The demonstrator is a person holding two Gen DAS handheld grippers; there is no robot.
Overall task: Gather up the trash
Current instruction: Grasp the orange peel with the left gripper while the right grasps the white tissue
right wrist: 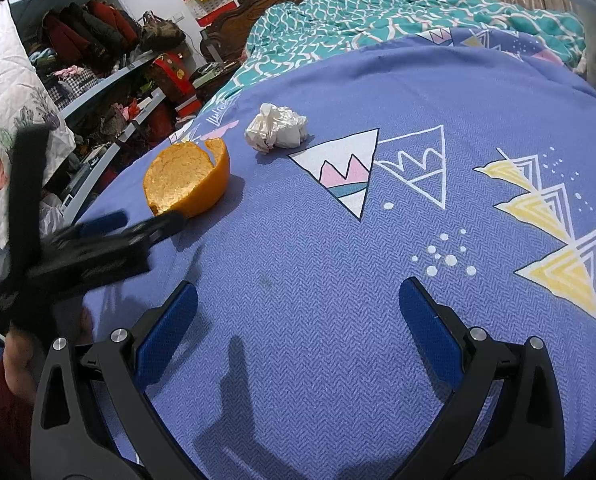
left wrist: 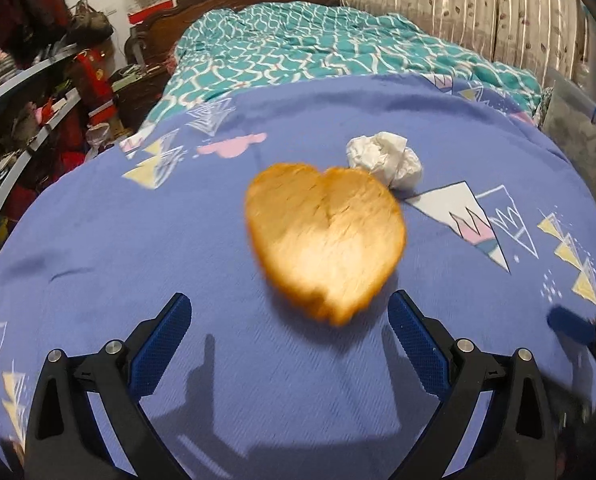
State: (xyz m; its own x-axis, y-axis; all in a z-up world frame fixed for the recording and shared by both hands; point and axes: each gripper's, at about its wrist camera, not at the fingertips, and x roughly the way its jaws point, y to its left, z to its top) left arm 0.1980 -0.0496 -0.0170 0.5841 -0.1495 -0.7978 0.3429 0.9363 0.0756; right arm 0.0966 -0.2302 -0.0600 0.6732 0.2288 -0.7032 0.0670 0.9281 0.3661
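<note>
So the peel (left wrist: 325,240) sat cup-up on the blue bedspread (left wrist: 138,240), and the left gripper (left wrist: 288,320) was right up on it, spread wide with nothing held, looked lined up to straddle it. The tissue wad (left wrist: 384,160) lay just past the peel, close but I couldn't tell if touching. The right gripper (right wrist: 298,312) hung back from the peel, also wide and empty, probably waiting its turn. The hanging cloth (right wrist: 2,92) near the peel had lettering, only "me" readable.

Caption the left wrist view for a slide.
Open left gripper approaches orange peel beside crumpled tissue on blue bedspread.
</note>
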